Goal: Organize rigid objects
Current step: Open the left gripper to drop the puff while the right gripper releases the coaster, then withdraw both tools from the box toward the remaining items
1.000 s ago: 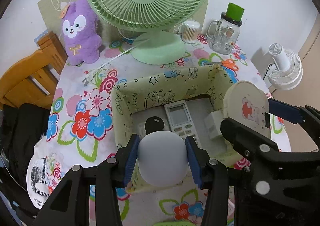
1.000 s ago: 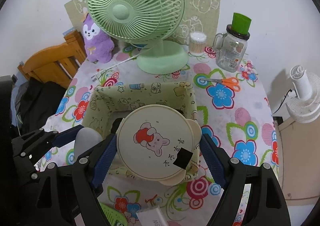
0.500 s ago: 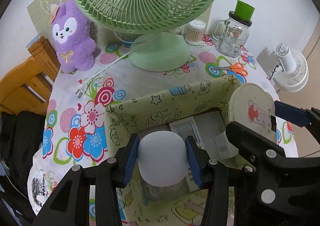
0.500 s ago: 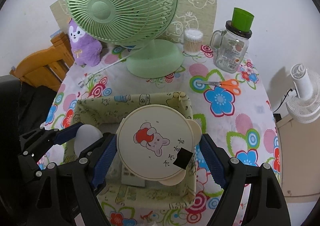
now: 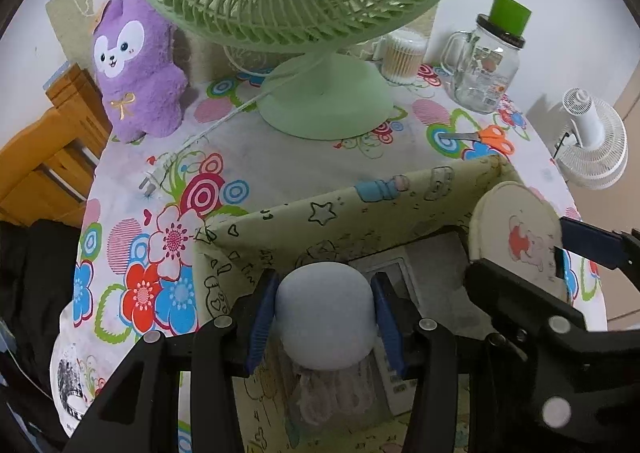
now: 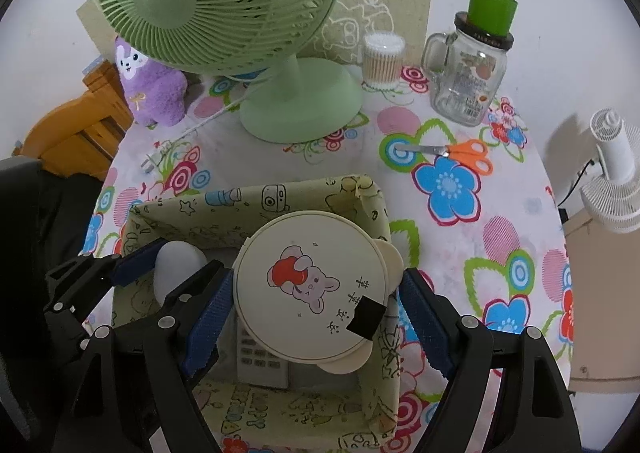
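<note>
My left gripper (image 5: 325, 313) is shut on a white rounded egg-shaped object (image 5: 326, 315) and holds it over the left part of a pale green fabric box (image 5: 360, 209) with cartoon prints. My right gripper (image 6: 316, 317) is shut on a round cream case (image 6: 316, 287) with a bunny picture, over the right part of the same box (image 6: 256, 199). A white remote control (image 6: 262, 363) lies on the box floor under the case. The egg-shaped object (image 6: 174, 269) and left gripper also show in the right wrist view, and the cream case (image 5: 518, 237) in the left wrist view.
A green desk fan (image 6: 256, 33) stands behind the box, its cord and plug (image 5: 150, 183) on the floral cloth. A purple plush (image 5: 136, 69), cotton swab tub (image 6: 382, 61), glass jar with green lid (image 6: 472, 65) and orange scissors (image 6: 460, 151) lie beyond. A white fan (image 6: 612, 177) stands off-table, right.
Both grippers have moved forward and down over the box with their objects still held. The fan and the back of the table now look closer.
</note>
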Available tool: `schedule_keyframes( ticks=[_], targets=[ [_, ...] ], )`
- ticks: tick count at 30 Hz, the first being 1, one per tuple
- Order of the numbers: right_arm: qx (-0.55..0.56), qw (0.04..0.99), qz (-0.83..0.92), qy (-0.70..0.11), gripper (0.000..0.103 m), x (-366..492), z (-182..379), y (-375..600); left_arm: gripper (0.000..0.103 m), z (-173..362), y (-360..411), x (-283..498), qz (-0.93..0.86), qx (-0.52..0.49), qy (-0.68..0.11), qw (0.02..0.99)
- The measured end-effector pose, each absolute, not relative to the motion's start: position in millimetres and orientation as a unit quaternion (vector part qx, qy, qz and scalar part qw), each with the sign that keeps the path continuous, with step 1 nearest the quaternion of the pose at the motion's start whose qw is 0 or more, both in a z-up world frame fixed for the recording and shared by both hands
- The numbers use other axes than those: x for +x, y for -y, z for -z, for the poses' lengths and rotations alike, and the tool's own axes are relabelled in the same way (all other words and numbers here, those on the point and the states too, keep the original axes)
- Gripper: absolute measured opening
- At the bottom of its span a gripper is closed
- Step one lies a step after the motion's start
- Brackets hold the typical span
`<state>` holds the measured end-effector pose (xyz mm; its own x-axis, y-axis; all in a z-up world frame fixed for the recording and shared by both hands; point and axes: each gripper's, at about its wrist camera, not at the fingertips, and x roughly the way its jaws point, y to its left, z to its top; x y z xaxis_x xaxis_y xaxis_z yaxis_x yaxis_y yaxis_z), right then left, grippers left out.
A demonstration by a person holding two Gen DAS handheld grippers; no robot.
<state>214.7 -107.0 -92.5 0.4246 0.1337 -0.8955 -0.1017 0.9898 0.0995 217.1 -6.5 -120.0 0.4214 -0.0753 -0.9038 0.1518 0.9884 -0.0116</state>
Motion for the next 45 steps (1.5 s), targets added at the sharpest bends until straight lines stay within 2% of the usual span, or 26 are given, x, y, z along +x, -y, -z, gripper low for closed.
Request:
schedule_keyframes(
  ticks=[1, 3, 6, 9, 26, 30, 45],
  targets=[
    [0.013, 0.844, -0.070, -0.532, 0.084, 215.5, 92.6, 106.2, 0.051, 120.3, 5.5, 218.1, 0.065, 0.035, -0.534, 0.842],
    [0.014, 0.844, -0.072, -0.531, 0.084, 216.4, 92.3, 105.2, 0.064, 117.5, 5.9, 216.5, 0.065, 0.037, -0.526, 0.847],
    [0.012, 0.844, -0.073, -0.532, 0.084, 217.3, 92.4, 105.0, 0.076, 113.3, 10.2, 212.0, 0.075, 0.046, -0.522, 0.849],
    [0.005, 0.843, -0.076, -0.533, 0.084, 215.7, 92.5, 104.3, 0.084, 110.2, 14.1, 207.3, 0.064, 0.071, -0.518, 0.850],
    [-0.019, 0.843, -0.086, -0.531, 0.086, 211.0, 93.0, 98.6, 0.092, 105.9, 15.6, 196.4, 0.077, 0.078, -0.534, 0.838],
    [-0.011, 0.841, -0.097, -0.532, 0.095, 212.1, 93.5, 95.5, 0.095, 104.9, 16.1, 193.9, 0.083, 0.076, -0.535, 0.838],
    [-0.012, 0.842, -0.086, -0.533, 0.100, 200.8, 91.6, 103.0, 0.098, 100.4, 20.1, 182.5, 0.080, 0.082, -0.537, 0.836]
  ],
)
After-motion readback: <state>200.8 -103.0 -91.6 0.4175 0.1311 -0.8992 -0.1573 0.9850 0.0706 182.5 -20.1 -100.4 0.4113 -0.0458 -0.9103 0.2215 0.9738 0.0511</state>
